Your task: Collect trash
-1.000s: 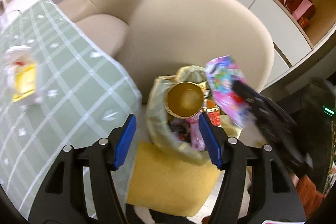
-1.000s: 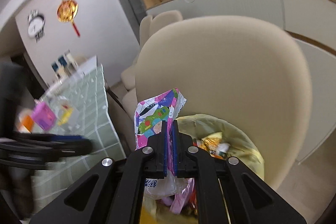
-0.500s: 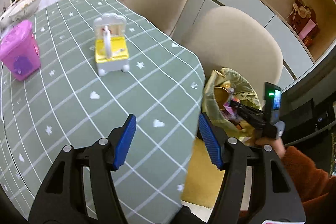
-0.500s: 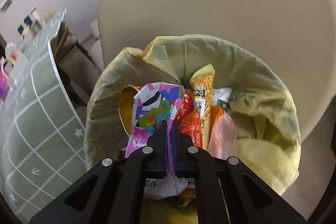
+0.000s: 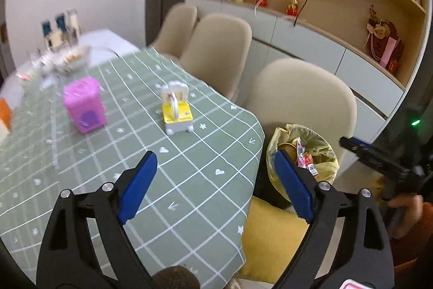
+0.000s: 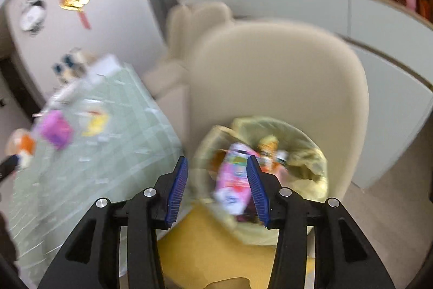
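Note:
A bin lined with a yellow bag (image 5: 322,145) (image 6: 311,161) stands on a yellow cushion beside the table, full of wrappers. The pink patterned wrapper (image 6: 232,178) lies in the bin, free of my right gripper (image 6: 217,190), whose jaws are opening above it with nothing pressed between the pads. My left gripper (image 5: 213,180) hangs over the table's near edge, its jaws opening and empty. On the green checked tablecloth (image 5: 113,153) stand a yellow and white toy (image 5: 177,113) and a pink box (image 5: 84,104). The right gripper also shows in the left wrist view (image 5: 379,156), held by a hand.
Beige chairs (image 5: 303,94) line the table's far side, the nearest right behind the bin. A bowl and small items (image 5: 70,56) sit at the table's far end. White cabinets with shelves of ornaments (image 5: 297,4) run along the wall.
My right gripper let go of the pink wrapper into the bin, opened and drew back upward. My left gripper swung from the bin to over the table and spread wider.

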